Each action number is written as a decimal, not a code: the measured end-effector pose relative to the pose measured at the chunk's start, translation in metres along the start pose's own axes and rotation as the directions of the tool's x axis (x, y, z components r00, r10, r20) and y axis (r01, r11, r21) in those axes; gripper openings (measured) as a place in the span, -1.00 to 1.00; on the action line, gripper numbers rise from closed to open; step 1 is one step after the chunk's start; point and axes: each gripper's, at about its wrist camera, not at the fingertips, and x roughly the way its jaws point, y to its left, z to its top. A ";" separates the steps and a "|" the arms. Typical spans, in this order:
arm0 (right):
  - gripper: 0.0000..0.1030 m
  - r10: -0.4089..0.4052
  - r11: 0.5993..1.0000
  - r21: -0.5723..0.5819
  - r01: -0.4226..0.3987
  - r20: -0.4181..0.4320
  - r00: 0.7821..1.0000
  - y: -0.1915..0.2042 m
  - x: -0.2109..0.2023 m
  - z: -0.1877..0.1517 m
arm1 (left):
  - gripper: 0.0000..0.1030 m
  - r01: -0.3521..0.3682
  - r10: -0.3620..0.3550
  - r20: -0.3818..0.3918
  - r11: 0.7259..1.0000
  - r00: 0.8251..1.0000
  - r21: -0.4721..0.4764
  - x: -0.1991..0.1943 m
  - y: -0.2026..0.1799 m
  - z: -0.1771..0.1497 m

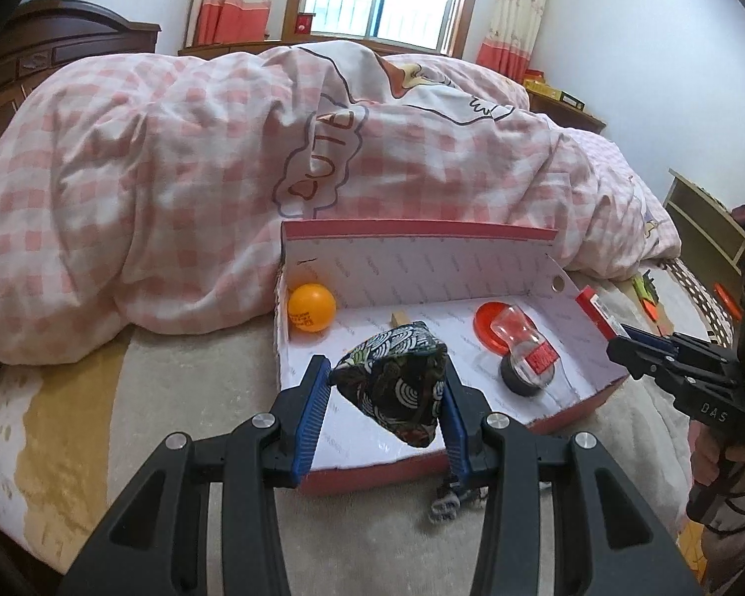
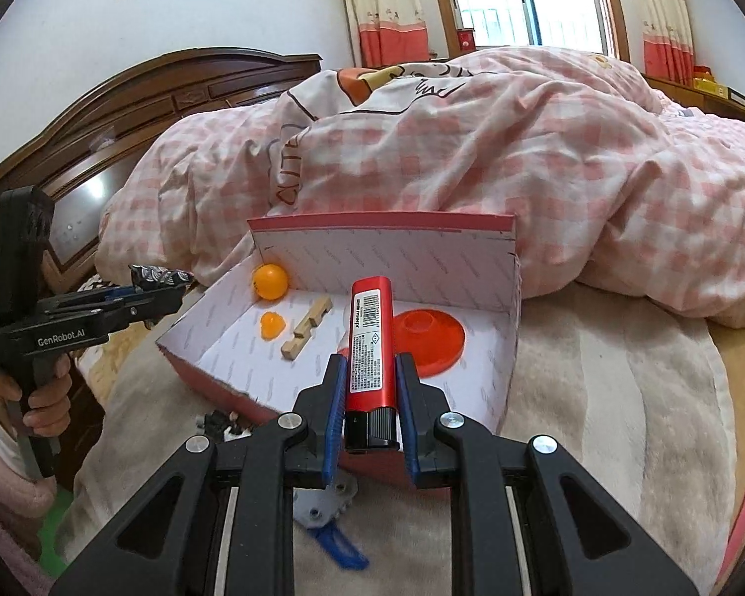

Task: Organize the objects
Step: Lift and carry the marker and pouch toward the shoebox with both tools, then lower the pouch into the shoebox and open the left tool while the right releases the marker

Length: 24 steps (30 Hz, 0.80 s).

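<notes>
A red cardboard box (image 1: 422, 268) with a white inside lies open on the bed; it also shows in the right wrist view (image 2: 387, 258). Inside are an orange ball (image 1: 311, 307), a wooden piece (image 2: 307, 329) and an hourglass with red and black ends (image 1: 514, 345). My left gripper (image 1: 387, 397) is shut on a dark patterned fabric pouch (image 1: 397, 387) and holds it over the box's near part. My right gripper (image 2: 371, 387) is shut on a red lighter (image 2: 371, 342), held upright above the box's near edge; it also appears at the right of the left wrist view (image 1: 626, 342).
A pink checked duvet (image 1: 223, 159) is heaped right behind the box. A dark wooden headboard (image 2: 174, 99) stands at the left. Small items lie on the bed in front of the box: a blue and grey piece (image 2: 333, 521) and a dark patterned thing (image 1: 447, 499). Orange and green toys (image 1: 645, 293) lie at the right.
</notes>
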 end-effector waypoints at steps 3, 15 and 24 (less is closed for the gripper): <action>-0.60 -0.002 1.000 -0.007 0.002 0.002 1.000 -0.002 0.007 0.005 | -0.20 0.007 -0.007 -0.004 1.000 1.000 0.004 0.008 -0.001 0.003; -0.60 -0.012 1.000 -0.007 0.012 -0.009 1.000 -0.013 0.031 0.016 | -0.20 0.007 -0.007 -0.022 1.000 1.000 0.002 0.035 0.006 0.010; -0.60 -0.014 1.000 -0.006 0.014 -0.018 1.000 -0.020 0.049 0.021 | -0.20 0.034 -0.034 -0.027 0.999 0.999 -0.030 0.051 0.020 0.020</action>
